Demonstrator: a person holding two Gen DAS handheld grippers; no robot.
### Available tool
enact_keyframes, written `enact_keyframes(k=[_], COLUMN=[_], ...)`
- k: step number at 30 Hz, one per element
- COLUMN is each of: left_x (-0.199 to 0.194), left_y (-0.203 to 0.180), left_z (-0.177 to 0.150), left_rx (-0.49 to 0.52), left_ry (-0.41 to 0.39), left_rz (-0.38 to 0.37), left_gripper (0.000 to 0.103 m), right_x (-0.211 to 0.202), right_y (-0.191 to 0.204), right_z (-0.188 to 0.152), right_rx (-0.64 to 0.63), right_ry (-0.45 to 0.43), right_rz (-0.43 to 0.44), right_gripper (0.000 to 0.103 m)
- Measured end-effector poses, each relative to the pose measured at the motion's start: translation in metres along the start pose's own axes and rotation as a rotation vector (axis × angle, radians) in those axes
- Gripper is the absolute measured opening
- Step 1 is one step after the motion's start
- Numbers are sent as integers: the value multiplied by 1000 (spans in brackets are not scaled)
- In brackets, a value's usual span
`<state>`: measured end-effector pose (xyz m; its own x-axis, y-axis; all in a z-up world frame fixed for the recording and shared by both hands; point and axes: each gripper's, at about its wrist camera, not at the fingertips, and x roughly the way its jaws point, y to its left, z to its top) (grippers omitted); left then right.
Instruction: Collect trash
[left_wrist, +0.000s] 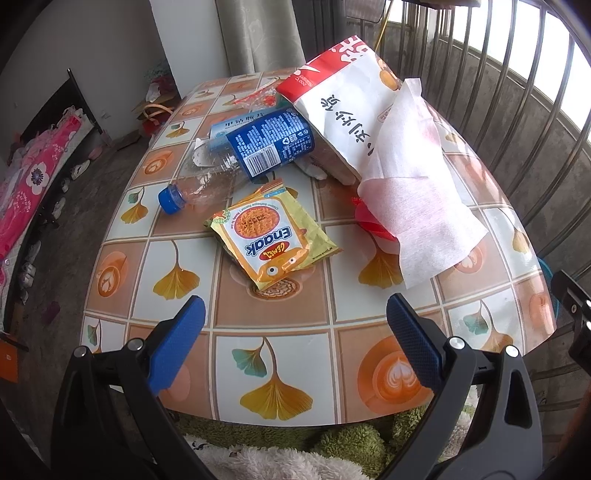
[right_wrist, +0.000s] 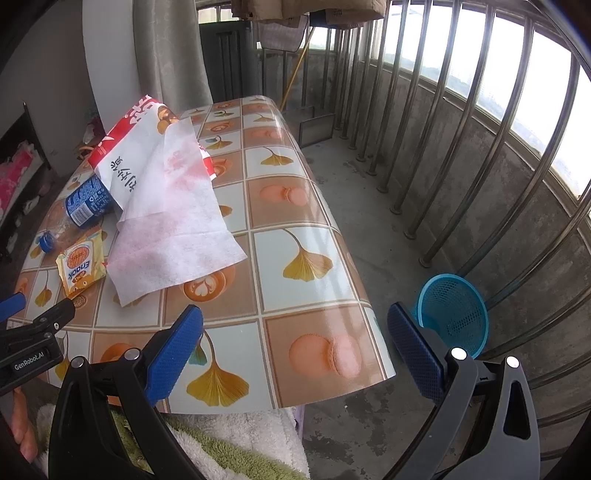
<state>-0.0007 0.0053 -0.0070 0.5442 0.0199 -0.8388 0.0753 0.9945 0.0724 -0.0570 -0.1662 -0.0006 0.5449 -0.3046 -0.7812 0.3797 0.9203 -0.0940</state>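
Note:
Trash lies on a patterned table (left_wrist: 280, 354): a yellow Enaak snack packet (left_wrist: 271, 238), an empty plastic bottle (left_wrist: 236, 158) with a blue cap, a red and white paper bag (left_wrist: 343, 99), and a white tissue (left_wrist: 417, 192) with pink stains draped over a red object (left_wrist: 371, 221). My left gripper (left_wrist: 295, 339) is open and empty above the near table edge, in front of the packet. My right gripper (right_wrist: 295, 343) is open and empty over the table's right near corner. A blue mesh basket (right_wrist: 452, 314) stands on the floor to the right. The tissue (right_wrist: 170, 218), bag (right_wrist: 125, 147), bottle (right_wrist: 86, 203) and packet (right_wrist: 79, 266) also show in the right wrist view.
Metal railing bars (right_wrist: 461, 129) enclose the balcony on the right. A green and white fluffy cloth (left_wrist: 295, 446) lies below the near table edge. A curtain (left_wrist: 258, 33) hangs behind the table. Pink bedding (left_wrist: 33, 184) and shoes sit on the left floor.

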Motion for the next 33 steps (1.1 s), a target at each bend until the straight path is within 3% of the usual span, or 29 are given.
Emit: enact_keyframes(k=[13,18,23,25,28,33], left_x=[12,18,18,16,11,4], left_y=[5,13,34,43,60,77], left_z=[0,8,24,29,33,40], left_rx=[-8,-34,-77,-84,-78,-69], left_ry=[46,40,-48,-97,-198,-302], left_rz=[41,38,-40,-120,-298,-335], left_gripper=[94,94,94,94,94,94], right_x=[17,26,41,46,56,92], right_y=[19,20,19,19,22,30], right_z=[30,36,36,38,42,52], right_rx=[14,41,75,84,97,129], right_ry=[-66,-92,-41,-21,4,107], right_rz=[116,197,266,304,366,408], right_gripper=[97,97,97,97,94,83])
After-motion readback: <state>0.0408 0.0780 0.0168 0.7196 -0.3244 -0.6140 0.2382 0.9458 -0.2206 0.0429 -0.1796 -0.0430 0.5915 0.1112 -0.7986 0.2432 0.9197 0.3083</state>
